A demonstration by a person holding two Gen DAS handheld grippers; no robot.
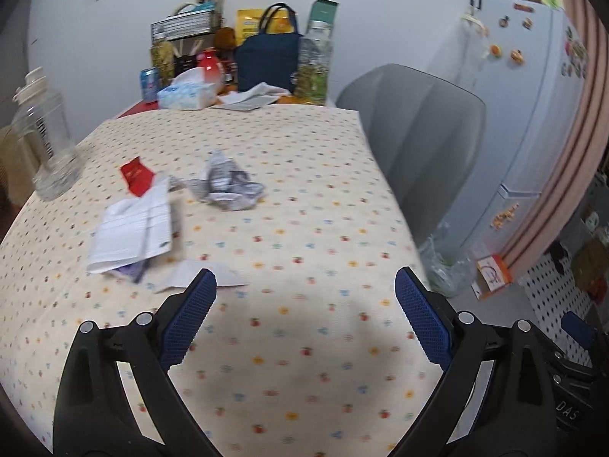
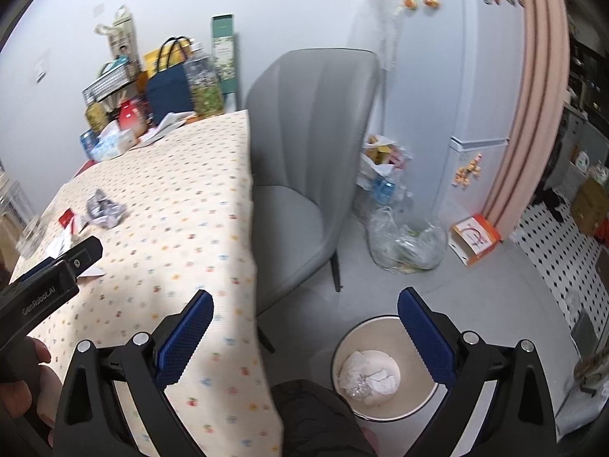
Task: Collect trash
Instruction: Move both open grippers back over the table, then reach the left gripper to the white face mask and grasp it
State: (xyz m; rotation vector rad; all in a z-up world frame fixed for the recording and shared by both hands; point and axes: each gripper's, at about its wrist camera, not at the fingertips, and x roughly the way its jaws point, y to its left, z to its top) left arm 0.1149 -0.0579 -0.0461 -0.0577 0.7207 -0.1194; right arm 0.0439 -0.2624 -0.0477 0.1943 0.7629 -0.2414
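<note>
The left gripper (image 1: 305, 280) hangs over the table (image 1: 304, 209), jaws wide with nothing between them. Ahead of its left jaw lie a paper scrap (image 1: 198, 275), flat sheets (image 1: 133, 234), a red wrapper (image 1: 136, 175) and a crumpled wad (image 1: 228, 182). The right gripper (image 2: 305, 302) is equally wide and empty; below its right jaw stands the bin (image 2: 380, 369), already holding white trash (image 2: 367, 377). By my reading, the job is partly done: four pieces remain on the table.
</note>
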